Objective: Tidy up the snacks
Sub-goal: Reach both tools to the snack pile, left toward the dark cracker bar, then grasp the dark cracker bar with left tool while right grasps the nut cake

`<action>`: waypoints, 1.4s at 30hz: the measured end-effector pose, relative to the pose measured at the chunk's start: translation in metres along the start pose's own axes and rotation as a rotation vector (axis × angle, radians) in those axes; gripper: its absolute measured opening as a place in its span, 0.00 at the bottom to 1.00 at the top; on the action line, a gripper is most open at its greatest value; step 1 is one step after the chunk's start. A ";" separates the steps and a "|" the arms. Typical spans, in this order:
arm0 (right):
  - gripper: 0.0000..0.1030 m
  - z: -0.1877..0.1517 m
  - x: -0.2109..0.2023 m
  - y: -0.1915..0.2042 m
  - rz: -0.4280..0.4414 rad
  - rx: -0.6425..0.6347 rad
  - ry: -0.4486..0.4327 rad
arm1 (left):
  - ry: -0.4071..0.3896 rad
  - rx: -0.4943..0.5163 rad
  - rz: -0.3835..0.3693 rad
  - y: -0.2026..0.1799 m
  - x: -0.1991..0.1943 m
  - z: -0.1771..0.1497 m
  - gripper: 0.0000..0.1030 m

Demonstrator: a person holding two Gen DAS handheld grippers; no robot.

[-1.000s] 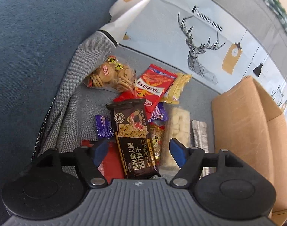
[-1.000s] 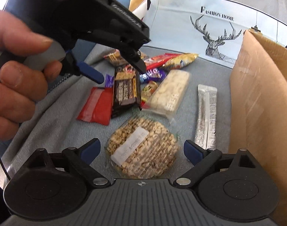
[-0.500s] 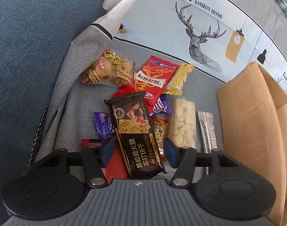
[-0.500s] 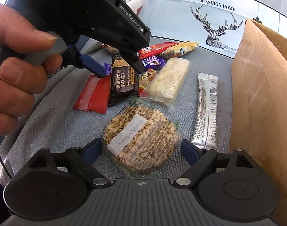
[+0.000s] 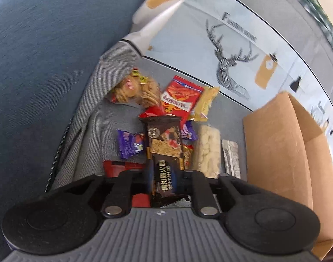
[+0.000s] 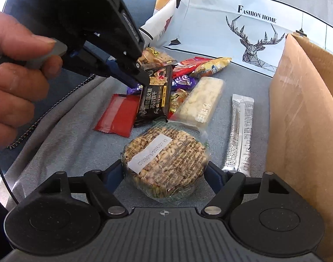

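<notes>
Nearly all of the sorting is left, judging from how things lie. The snacks sit in a loose pile on the grey cloth (image 6: 63,131) in the middle of both views, and the cardboard box (image 6: 302,118) at the right edge of the frame shows only its outer wall and a flap; its inside is hidden, so I cannot tell whether anything is in it yet.

The left tongs (image 5: 163,178), low in the left wrist view, are closing on the dark cracker pack (image 5: 164,150), and their blue pads already press its near end from both sides. In the right wrist view the pack's far end looks tilted up off the pile. The right tongs (image 6: 165,171) stand wide and are closing around the round puffed-grain cake (image 6: 166,163) in clear wrap; the pads sit at its two sides, but a firm grip is not evident.

Lying loose:
- a red packet (image 6: 118,114), left of the dark pack
- a pale rice-puff bar (image 6: 199,103) and a silver stick sachet (image 6: 239,133), toward the box
- a bag of small biscuits (image 5: 136,89), a red-and-white snack bag (image 5: 180,100), a yellow packet (image 5: 204,103) and purple sweets (image 5: 128,143), further up the frame
</notes>
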State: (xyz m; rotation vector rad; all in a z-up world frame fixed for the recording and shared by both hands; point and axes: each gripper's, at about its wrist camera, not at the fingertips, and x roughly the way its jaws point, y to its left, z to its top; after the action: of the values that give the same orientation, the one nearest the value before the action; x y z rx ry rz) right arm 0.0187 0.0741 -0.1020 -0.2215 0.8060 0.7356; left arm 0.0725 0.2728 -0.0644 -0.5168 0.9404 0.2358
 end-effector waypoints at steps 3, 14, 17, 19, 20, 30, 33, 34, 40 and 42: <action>0.78 -0.001 0.000 0.000 0.004 0.003 0.008 | -0.004 -0.018 0.010 0.000 0.002 0.003 0.48; 0.83 0.002 0.009 -0.005 0.003 0.035 0.025 | 0.054 0.097 0.110 -0.027 0.035 0.002 0.72; 0.84 0.001 0.011 -0.006 0.003 0.039 0.029 | 0.056 0.121 0.128 -0.028 0.040 0.000 0.68; 0.84 0.000 0.012 -0.007 0.004 0.041 0.032 | 0.057 0.135 0.127 -0.028 0.041 -0.002 0.50; 0.83 0.000 0.012 -0.007 0.004 0.038 0.031 | 0.056 0.135 0.121 -0.028 0.039 -0.002 0.43; 0.77 0.000 0.000 -0.005 -0.005 0.012 -0.004 | 0.013 0.184 0.112 -0.032 -0.001 -0.016 0.42; 0.77 0.000 0.001 -0.004 -0.012 0.004 0.008 | 0.046 0.209 0.112 -0.033 0.003 -0.018 0.43; 0.77 -0.001 0.003 -0.004 -0.012 0.004 0.020 | 0.061 0.214 0.119 -0.033 0.006 -0.018 0.42; 0.78 -0.002 0.008 -0.006 -0.007 0.011 0.045 | 0.074 0.188 0.130 -0.030 0.013 -0.017 0.42; 0.78 -0.001 0.009 -0.007 -0.006 0.013 0.047 | 0.075 0.166 0.122 -0.027 0.014 -0.016 0.43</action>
State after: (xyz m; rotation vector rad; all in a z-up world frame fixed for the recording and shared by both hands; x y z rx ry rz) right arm 0.0266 0.0735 -0.1104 -0.2302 0.8539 0.7221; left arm 0.0800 0.2409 -0.0753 -0.3172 1.0563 0.2474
